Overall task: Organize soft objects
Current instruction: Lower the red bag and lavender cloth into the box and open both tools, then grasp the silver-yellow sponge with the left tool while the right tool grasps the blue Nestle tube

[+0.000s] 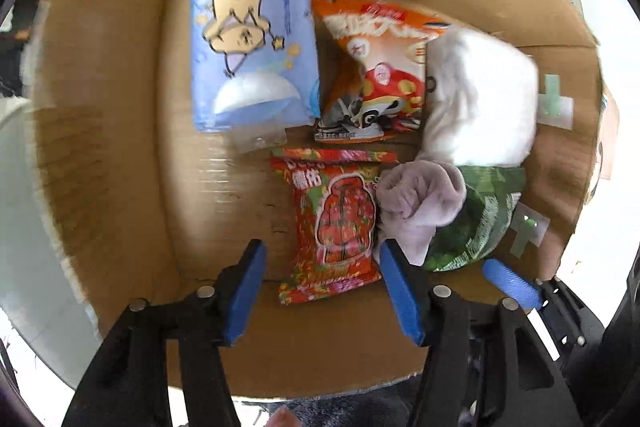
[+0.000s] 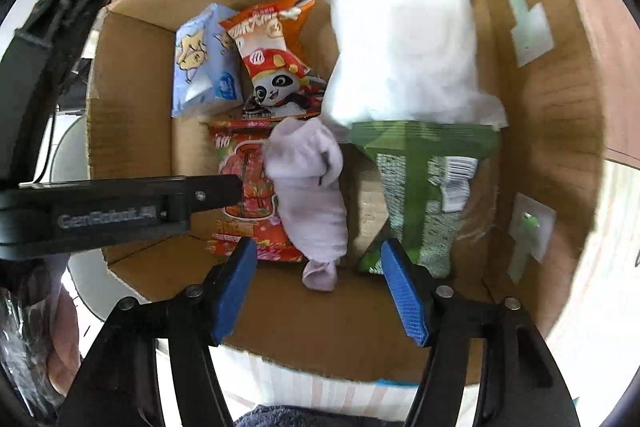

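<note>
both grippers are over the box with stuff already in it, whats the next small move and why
Probably lift both grippers straight up out of the cardboard box. The left gripper and right gripper stand open with nothing pressed between their pads, while the red snack packet and the lilac sock lie loose on the box floor beside the other packs, so both look released.

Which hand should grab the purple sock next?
Probably the right. The right gripper hangs open right above the purple sock, whose tail lies between its fingers. The left gripper straddles the red snack packet.
</note>
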`<action>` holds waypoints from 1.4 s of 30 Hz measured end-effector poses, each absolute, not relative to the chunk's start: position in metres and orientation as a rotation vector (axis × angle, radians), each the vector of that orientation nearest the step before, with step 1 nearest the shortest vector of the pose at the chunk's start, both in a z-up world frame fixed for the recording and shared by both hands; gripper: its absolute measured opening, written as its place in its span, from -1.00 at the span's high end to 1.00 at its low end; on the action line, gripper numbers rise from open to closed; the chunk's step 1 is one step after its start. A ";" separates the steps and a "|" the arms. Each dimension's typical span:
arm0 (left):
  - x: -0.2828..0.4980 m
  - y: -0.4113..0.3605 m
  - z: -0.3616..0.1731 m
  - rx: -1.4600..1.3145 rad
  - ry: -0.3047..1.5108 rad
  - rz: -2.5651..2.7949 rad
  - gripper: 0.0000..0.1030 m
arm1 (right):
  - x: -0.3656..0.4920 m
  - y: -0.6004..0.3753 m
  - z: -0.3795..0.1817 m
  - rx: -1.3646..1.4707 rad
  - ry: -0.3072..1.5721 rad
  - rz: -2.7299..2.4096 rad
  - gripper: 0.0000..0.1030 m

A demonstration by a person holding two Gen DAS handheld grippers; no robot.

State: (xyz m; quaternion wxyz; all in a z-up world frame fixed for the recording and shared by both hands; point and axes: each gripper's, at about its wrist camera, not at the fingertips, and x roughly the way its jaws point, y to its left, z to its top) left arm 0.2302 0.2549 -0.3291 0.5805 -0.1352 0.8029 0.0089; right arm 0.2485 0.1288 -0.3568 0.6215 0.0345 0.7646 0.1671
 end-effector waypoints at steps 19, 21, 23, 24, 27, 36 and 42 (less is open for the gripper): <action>0.158 0.221 -0.210 -0.232 1.562 0.101 -0.11 | 0.181 0.068 -0.240 -0.026 1.545 0.344 -0.59; 0.154 0.219 -0.203 -0.215 1.536 0.107 -0.11 | 0.176 0.064 -0.229 -0.035 1.514 0.333 -0.81; 0.148 0.217 -0.193 -0.209 1.506 0.115 -0.18 | 0.171 0.063 -0.221 -0.041 1.494 0.329 -0.88; 0.146 0.217 -0.190 -0.205 1.493 0.120 -0.26 | 0.168 0.062 -0.218 -0.041 1.484 0.324 -0.90; 0.139 0.215 -0.177 -0.180 1.442 0.147 -0.83 | 0.162 0.055 -0.206 -0.035 1.446 0.305 -1.00; 0.126 0.209 -0.154 -0.129 1.358 0.215 -0.95 | 0.150 0.043 -0.182 -0.033 1.381 0.296 -1.00; 0.128 0.198 -0.141 -0.124 1.332 0.228 -0.95 | 0.151 0.034 -0.177 -0.012 1.382 0.328 -1.00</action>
